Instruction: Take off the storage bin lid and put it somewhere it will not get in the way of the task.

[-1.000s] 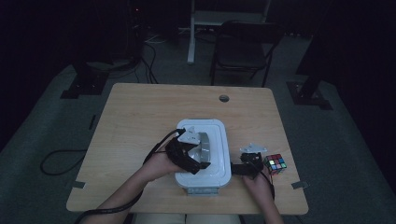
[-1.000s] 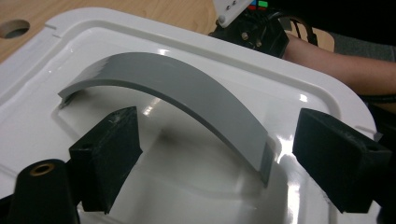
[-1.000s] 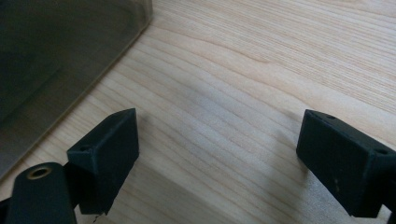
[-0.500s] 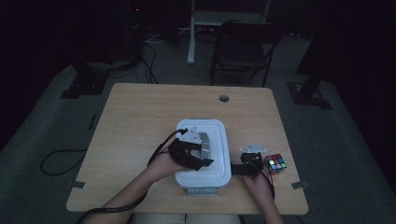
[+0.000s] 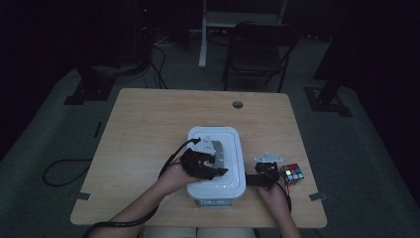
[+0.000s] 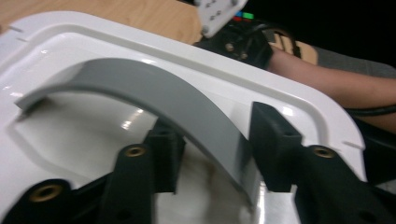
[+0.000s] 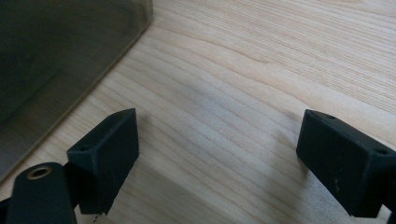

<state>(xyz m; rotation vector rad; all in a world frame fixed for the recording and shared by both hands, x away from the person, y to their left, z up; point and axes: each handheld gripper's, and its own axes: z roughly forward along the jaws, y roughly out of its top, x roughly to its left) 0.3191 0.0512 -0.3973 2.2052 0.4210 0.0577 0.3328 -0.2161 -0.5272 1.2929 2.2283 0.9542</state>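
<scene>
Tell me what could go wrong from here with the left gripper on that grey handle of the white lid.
1. The left gripper has just been closing around the grey handle; the right pad looks clear of it, so a lift now might slip.
2. The jaws sit near one end of the arched handle, so the white lid could tilt as it rises.
3. The right gripper is open over bare table, not steadying the box, which may shift toward the puzzle cube.

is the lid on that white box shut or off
Shut: the white lid sits flat on the box, its rim unbroken all round, with the grey handle between the left gripper jaws.
</scene>
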